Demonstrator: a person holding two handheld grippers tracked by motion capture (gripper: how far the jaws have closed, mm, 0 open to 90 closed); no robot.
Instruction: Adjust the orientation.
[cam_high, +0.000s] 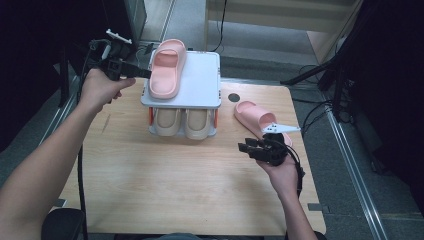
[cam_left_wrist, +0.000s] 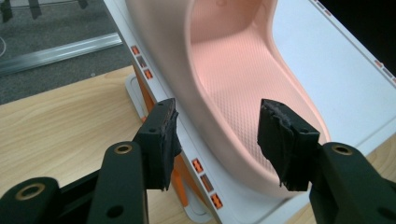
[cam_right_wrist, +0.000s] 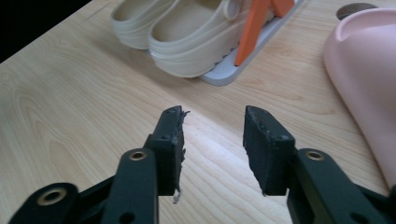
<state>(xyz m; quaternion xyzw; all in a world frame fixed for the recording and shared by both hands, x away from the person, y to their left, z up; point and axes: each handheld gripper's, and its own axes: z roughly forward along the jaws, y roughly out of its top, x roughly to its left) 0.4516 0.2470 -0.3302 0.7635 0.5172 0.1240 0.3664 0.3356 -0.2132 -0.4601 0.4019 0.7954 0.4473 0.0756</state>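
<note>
Forearms came in from the bottom edge of the high view, over a pale wooden worktop (cam_high: 150, 185) with visible grain. On the person's left, the left hand-held gripper (cam_high: 145, 73) was held level at the edge of a white two-level shoe rack (cam_high: 202, 85), its tips just beside the heel of a pink slipper (cam_high: 167, 67) that lay on the flat top shelf. This slipper looked soft and rounded, with a wide strap. Under the shelf, two beige slippers (cam_high: 182, 122) stood side by side, between orange supports. The second pink slipper (cam_high: 252, 116) lay on the worktop to the right of the rack, and the right hand-held gripper (cam_high: 243, 148) hovered just before it, holding nothing.

From the left gripper view, the black jaws of the left hand-held gripper (cam_left_wrist: 217, 140) stood wide apart around the heel end of the pink slipper (cam_left_wrist: 233, 88); their rough pads did not press on it. The insole had a fine dotted texture.

From the right gripper view, the right hand-held gripper (cam_right_wrist: 212, 144) was open too, with only bare wood between its worn pads. The beige slippers (cam_right_wrist: 187, 32), ribbed along the sole, stood farther off on the lower tray, and the second pink slipper (cam_right_wrist: 369, 79), smooth and matte, lay at the right side.
</note>
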